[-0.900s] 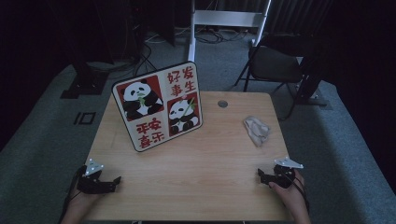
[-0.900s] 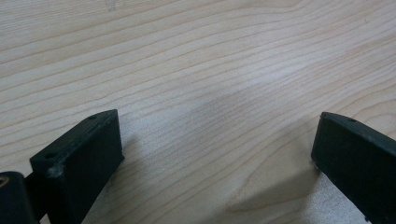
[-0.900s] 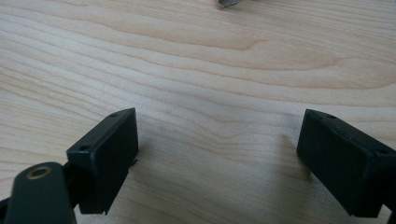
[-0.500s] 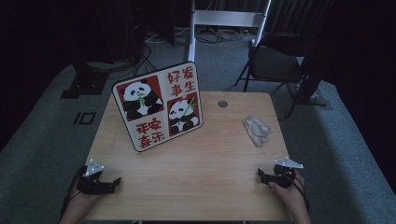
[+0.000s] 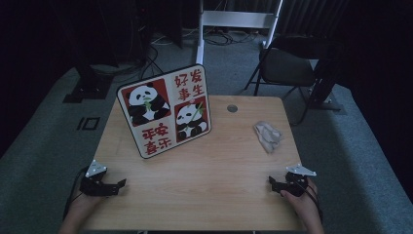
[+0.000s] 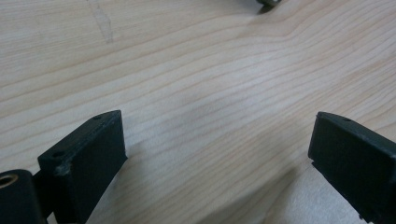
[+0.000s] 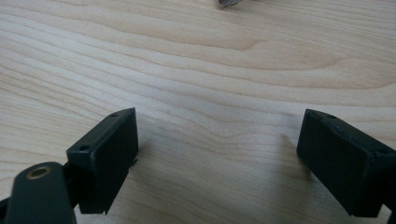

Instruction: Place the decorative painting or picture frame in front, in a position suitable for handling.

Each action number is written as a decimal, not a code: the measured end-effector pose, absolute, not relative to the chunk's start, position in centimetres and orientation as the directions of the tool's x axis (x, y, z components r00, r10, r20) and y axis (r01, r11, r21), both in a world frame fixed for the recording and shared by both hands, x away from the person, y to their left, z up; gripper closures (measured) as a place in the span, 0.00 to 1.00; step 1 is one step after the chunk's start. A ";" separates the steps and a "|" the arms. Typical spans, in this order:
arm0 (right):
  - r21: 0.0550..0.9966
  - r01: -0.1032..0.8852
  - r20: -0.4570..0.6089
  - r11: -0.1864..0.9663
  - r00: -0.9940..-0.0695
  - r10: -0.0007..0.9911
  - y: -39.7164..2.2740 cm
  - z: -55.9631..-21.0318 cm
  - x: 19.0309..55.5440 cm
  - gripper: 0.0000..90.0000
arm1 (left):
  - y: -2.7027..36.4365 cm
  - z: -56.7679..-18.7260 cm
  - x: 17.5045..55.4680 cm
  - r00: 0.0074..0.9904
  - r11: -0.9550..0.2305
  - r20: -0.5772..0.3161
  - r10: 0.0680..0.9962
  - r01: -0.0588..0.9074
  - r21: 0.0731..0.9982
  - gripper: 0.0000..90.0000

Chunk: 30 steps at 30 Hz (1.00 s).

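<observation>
A square board (image 5: 164, 110) printed with two pandas and red characters stands tilted on the wooden table (image 5: 214, 190), left of centre. A crumpled pale cloth (image 5: 268, 135) lies toward the table's right side. My left gripper (image 5: 121, 184) rests near the front left corner, jaws open with bare wood between them (image 6: 217, 140). My right gripper (image 5: 271, 183) rests near the front right corner, also open over bare wood (image 7: 217, 140). Neither holds anything.
A small round grommet (image 5: 232, 108) sits in the table near its far edge. Behind the table stand a dark folding chair (image 5: 287, 66) and a white frame (image 5: 238, 19) on grey carpet.
</observation>
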State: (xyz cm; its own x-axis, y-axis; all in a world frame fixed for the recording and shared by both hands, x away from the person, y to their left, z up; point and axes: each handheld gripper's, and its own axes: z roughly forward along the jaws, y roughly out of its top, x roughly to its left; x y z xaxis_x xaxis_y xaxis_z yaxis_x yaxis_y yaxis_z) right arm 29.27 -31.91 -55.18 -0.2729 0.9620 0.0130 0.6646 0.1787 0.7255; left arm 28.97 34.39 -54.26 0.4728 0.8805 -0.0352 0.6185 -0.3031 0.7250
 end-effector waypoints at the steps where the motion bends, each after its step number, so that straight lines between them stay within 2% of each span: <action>1: 0.725 0.665 0.013 0.179 -0.273 0.962 -31.9 -55.2 29.3 0.14 | 34.3 -54.1 29.0 0.473 -0.305 -0.032 0.880 0.616 0.727 0.05; 14: 0.726 0.665 0.014 0.178 -0.272 0.962 -31.9 -55.2 29.3 0.14 | 34.0 -52.1 31.6 0.482 -0.240 -0.078 0.873 0.563 0.791 0.05; 30: 0.726 0.665 0.014 0.178 -0.272 0.962 -31.9 -55.2 29.3 0.14 | 31.8 -49.1 34.8 0.527 -0.255 -0.052 0.848 0.492 0.833 0.05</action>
